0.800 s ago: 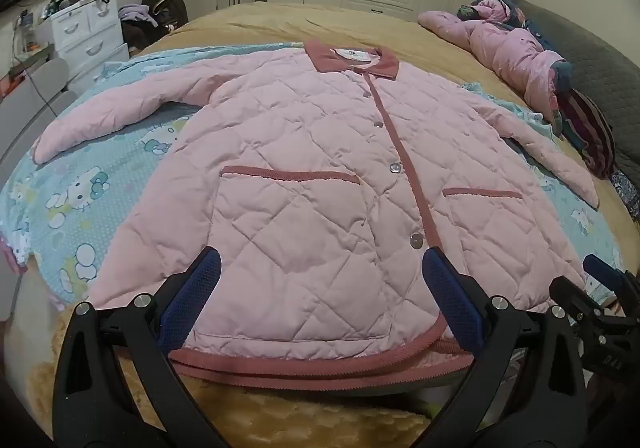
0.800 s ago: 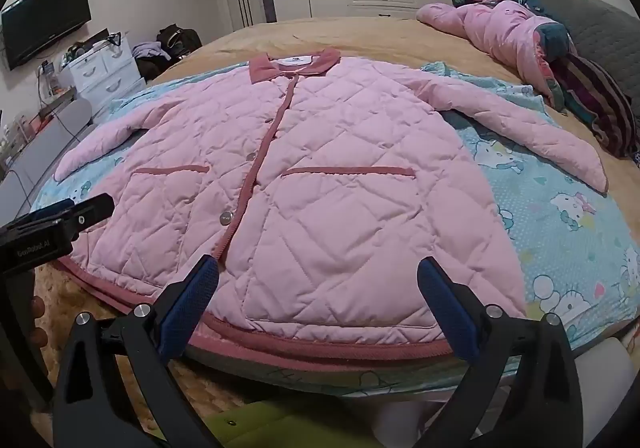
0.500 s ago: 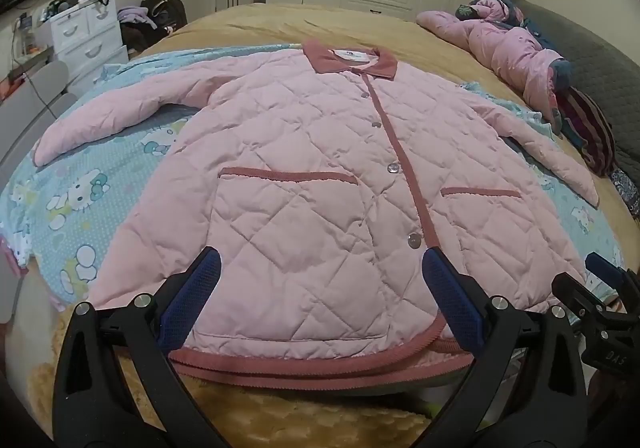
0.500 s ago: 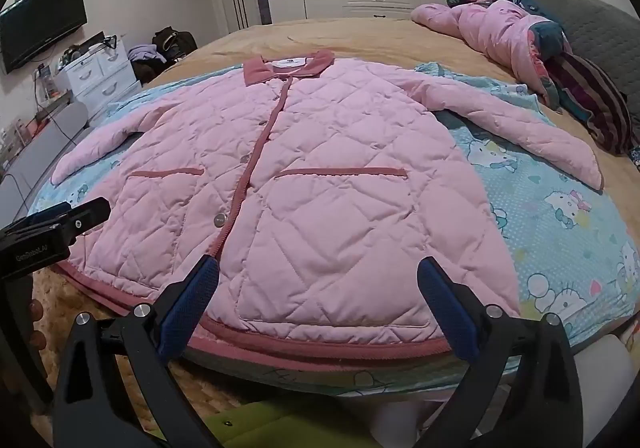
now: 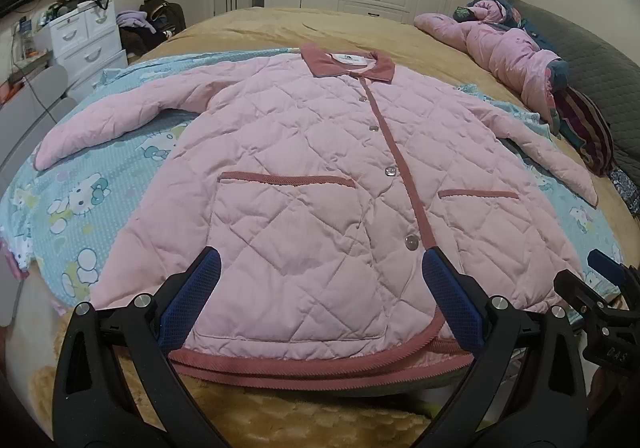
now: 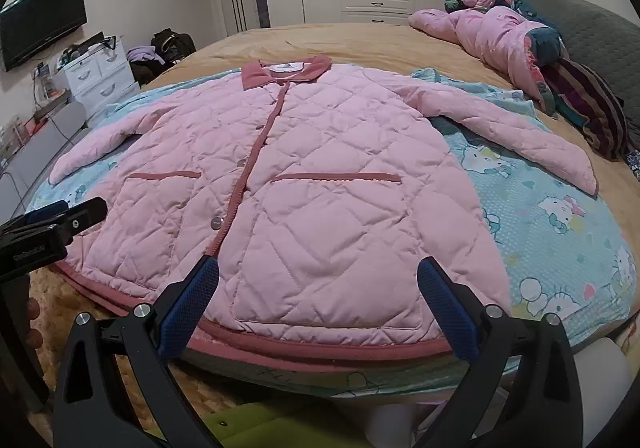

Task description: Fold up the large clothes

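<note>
Both my left gripper (image 5: 320, 288) and right gripper (image 6: 316, 288) hover wide and empty above the near hem of the pink quilted buttoned jacket (image 5: 320, 167), spread flat. I should pinch seams squarely, fold sleeves inward first.

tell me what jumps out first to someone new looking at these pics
A big pink quilted jacket lies spread flat, buttoned, sleeves out, on a cartoon-cat sheet across the bed. Both the left gripper and right gripper hover at its near hem, jaws wide. A second pink coat lies crumpled at the far right.
</note>
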`<action>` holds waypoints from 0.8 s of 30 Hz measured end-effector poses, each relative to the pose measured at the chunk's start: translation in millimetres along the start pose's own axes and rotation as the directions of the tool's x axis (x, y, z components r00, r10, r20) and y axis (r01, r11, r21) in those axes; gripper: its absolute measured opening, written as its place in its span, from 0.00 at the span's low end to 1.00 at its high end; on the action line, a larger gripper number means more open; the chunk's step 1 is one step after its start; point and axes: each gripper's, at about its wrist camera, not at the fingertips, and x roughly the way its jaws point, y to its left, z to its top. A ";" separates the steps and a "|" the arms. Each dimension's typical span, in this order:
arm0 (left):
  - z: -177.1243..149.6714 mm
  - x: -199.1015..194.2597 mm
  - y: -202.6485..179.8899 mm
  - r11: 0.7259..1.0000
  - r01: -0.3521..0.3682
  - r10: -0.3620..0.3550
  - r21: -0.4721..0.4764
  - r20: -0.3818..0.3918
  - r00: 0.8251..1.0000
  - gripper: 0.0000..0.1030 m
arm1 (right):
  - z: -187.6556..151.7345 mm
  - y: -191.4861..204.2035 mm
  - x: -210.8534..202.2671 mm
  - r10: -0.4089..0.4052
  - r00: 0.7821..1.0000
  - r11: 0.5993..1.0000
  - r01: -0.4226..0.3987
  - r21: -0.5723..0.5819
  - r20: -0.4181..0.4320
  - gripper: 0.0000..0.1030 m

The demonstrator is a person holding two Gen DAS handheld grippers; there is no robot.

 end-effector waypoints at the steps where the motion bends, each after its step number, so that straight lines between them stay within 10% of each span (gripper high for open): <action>1: -0.4 -0.3 -0.5 1.000 0.001 -0.001 0.004 0.001 1.000 0.92 | -0.2 -0.1 -0.8 -0.001 1.000 1.000 0.001 0.000 0.001 0.96; 24: 0.8 -2.3 -0.8 1.000 0.001 -0.001 0.009 0.005 1.000 0.92 | 1.9 -3.1 -3.1 -0.010 1.000 1.000 0.010 -0.005 0.013 0.96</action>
